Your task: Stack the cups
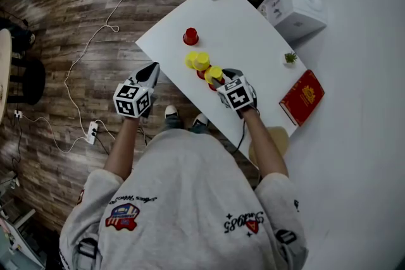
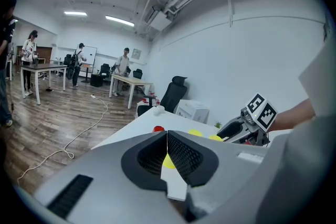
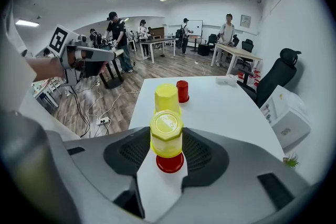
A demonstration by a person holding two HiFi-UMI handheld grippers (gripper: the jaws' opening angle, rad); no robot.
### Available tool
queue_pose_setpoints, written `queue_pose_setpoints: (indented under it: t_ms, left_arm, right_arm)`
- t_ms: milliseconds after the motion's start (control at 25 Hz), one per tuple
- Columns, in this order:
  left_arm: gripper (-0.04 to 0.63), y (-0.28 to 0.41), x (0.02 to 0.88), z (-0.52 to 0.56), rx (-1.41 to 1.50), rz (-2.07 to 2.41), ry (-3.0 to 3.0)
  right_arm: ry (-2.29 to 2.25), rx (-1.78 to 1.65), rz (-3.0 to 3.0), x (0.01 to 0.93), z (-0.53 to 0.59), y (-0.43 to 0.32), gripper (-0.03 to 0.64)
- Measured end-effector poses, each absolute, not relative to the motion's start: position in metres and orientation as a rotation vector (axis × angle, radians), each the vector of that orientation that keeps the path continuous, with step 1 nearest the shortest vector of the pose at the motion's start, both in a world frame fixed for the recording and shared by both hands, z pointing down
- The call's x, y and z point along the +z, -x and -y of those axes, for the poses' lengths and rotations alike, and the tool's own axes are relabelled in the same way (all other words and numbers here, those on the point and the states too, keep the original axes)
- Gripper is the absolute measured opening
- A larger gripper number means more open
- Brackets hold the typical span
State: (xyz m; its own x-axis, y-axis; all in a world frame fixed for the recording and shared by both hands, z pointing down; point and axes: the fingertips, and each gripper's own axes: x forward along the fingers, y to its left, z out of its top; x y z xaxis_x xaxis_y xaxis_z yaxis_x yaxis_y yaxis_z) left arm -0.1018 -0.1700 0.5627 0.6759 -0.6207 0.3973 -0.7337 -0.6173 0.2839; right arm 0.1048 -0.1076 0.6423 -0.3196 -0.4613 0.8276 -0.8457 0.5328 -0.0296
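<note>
Head view: yellow cup (image 1: 214,74) stands upside down, long axis upright, on the worktop (image 1: 253,28) at the tips of the right claw (image 1: 221,79); left claw (image 1: 152,69) hangs off the edge at 9 o'clock

Left gripper view: that claw is clenched, empty

Right gripper view alone shows the jaws: released, the cup centred between them atop a red cup (image 3: 170,163)

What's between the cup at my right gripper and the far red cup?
One upside-down yellow cup stands between them, seen in the right gripper view; the head view shows another yellow one beside it.
</note>
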Motion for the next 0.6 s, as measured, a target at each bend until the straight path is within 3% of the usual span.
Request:
queue_pose_setpoints:
  t_ms: [600]
  left_arm:
    - [0.006,0.0956,0.5666,0.1751,0.369,1.036,-2.465]
  right_arm:
    - [-1.079,0.608,1.991,0.6362,0.1096,-0.1050,0.201]
